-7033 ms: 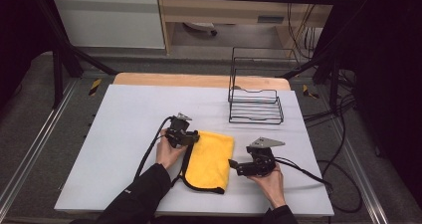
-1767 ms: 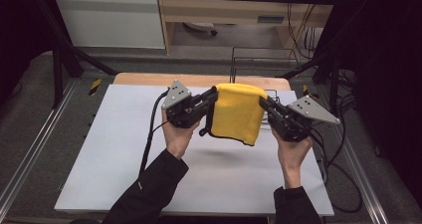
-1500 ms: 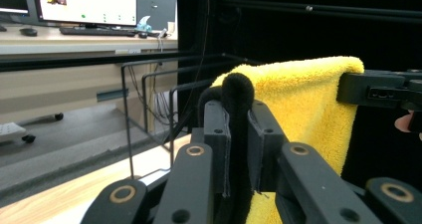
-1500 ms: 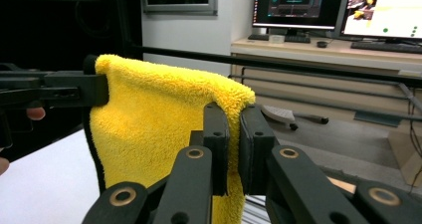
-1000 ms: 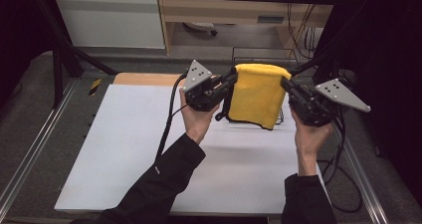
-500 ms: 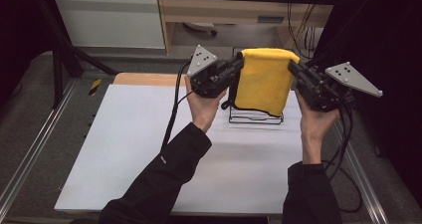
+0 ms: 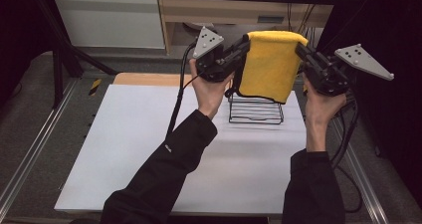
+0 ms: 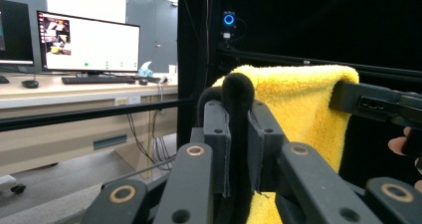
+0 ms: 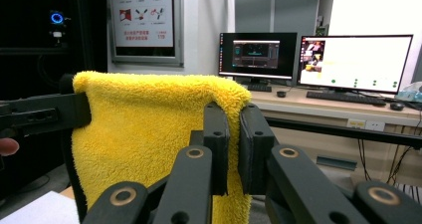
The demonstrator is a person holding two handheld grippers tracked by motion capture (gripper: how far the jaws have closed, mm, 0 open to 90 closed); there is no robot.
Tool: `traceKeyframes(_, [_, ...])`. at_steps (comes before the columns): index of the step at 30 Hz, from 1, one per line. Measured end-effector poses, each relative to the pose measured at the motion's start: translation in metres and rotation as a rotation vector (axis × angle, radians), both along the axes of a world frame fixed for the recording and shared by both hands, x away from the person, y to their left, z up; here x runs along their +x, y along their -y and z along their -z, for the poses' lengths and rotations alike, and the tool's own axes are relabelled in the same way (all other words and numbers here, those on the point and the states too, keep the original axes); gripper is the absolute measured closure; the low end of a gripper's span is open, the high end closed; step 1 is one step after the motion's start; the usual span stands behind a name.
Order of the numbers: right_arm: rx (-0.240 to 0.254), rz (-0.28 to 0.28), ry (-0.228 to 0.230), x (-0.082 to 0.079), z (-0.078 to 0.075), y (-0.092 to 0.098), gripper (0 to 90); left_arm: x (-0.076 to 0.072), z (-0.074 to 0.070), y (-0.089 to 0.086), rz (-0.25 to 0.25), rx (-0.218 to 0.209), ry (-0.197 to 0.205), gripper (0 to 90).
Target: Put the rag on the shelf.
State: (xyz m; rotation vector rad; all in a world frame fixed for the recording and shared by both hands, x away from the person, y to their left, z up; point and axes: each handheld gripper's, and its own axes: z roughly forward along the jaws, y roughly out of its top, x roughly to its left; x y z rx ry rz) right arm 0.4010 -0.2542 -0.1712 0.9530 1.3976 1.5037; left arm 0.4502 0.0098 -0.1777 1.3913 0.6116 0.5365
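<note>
A folded yellow towel (image 7: 271,64) hangs in the air between both grippers, high above the far side of the table. My left gripper (image 7: 245,46) is shut on its left top corner, where the black-edged hem (image 8: 237,92) bulges above the jaws. My right gripper (image 7: 300,50) is shut on the right top corner of the towel (image 9: 149,129). A black wire rack (image 7: 256,108) stands on the table right under the towel's lower edge. In the left gripper view the other gripper (image 8: 378,102) shows at the far end of the towel (image 8: 303,109).
The white table top (image 7: 129,139) lies below. Its wooden far edge (image 7: 149,78) borders a dark floor. Cables trail from both grippers. A desk with monitors (image 9: 353,62) stands behind, beyond the table.
Both grippers have lifted the towel from the table and carried it up and away, over the wire rack. In the last half second it rose slightly higher.
</note>
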Motion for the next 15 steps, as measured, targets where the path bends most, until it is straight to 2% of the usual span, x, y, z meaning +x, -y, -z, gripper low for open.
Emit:
traceKeyframes(10, [-0.006, 0.023, 0.019, 0.013, -0.016, 0.004, 84.3, 0.012, -0.014, 0.008, -0.01, -0.015, 0.008, 80.5])
traceKeyframes(15, [0.006, 0.021, 0.023, 0.022, -0.022, 0.006, 84.3, 0.018, -0.025, 0.009, -0.016, -0.016, 0.012, 80.5])
